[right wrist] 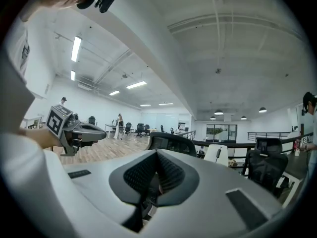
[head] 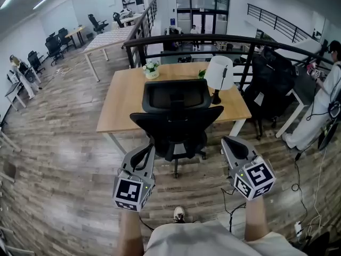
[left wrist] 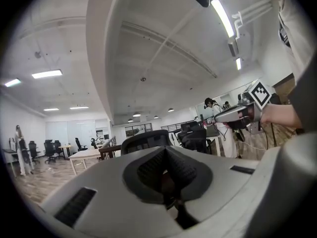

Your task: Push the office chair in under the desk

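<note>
The black office chair (head: 176,116) stands at the near edge of the wooden desk (head: 125,97), and its backrest overlaps the desk's front edge in the head view. My left gripper (head: 147,150) hovers just left of the chair's base, and its jaws are shut on nothing. My right gripper (head: 227,141) hangs to the right of the chair, also shut and empty. Neither touches the chair. In the left gripper view the closed gripper (left wrist: 165,156) points over the chair's backrest (left wrist: 146,140). The right gripper view shows its gripper (right wrist: 157,161) closed, with the backrest (right wrist: 171,143) beyond.
A white lamp (head: 219,72) and a small plant (head: 151,68) sit on the desk. A dark railing (head: 213,38) runs behind it. Another black chair (head: 272,84) and a person in white (head: 325,100) are at the right. Cables (head: 234,193) lie on the wood floor.
</note>
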`<act>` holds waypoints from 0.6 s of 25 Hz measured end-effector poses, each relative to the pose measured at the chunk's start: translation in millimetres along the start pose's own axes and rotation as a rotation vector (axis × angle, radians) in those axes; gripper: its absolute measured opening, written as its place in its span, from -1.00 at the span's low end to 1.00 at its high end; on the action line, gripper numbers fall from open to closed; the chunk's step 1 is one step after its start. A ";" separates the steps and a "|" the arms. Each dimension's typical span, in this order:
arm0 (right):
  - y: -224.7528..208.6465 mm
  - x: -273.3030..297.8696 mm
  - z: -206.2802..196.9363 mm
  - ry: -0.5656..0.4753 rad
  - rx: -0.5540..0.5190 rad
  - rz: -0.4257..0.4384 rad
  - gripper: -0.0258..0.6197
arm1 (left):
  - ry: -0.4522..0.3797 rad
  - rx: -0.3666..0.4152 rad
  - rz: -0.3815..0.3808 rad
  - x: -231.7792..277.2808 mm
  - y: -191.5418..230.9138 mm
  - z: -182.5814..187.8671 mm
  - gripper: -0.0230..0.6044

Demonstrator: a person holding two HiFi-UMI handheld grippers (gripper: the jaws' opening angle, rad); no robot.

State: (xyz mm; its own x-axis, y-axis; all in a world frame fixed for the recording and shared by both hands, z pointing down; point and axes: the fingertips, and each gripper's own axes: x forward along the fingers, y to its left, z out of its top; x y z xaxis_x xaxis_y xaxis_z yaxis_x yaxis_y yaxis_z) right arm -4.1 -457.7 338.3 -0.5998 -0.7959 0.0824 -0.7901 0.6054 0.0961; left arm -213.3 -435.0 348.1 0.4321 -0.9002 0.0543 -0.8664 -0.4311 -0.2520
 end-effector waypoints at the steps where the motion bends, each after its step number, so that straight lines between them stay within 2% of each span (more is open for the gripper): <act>1: 1.6 -1.6 -1.0 0.003 0.000 0.002 -0.87 | 0.000 -0.001 0.000 -2.4 -2.0 -0.1 -0.91; 15: 10.8 -10.0 -10.4 0.034 -0.006 0.038 -0.87 | 0.023 -0.006 0.010 -15.1 -11.3 -7.1 -0.91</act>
State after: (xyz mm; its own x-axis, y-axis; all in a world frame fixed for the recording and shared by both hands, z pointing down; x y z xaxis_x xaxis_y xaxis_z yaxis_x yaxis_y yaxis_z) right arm -5.3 -443.1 348.9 -0.6247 -0.7717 0.1196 -0.7660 0.6353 0.0983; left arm -211.8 -417.0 357.0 0.4176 -0.9057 0.0737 -0.8721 -0.4222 -0.2472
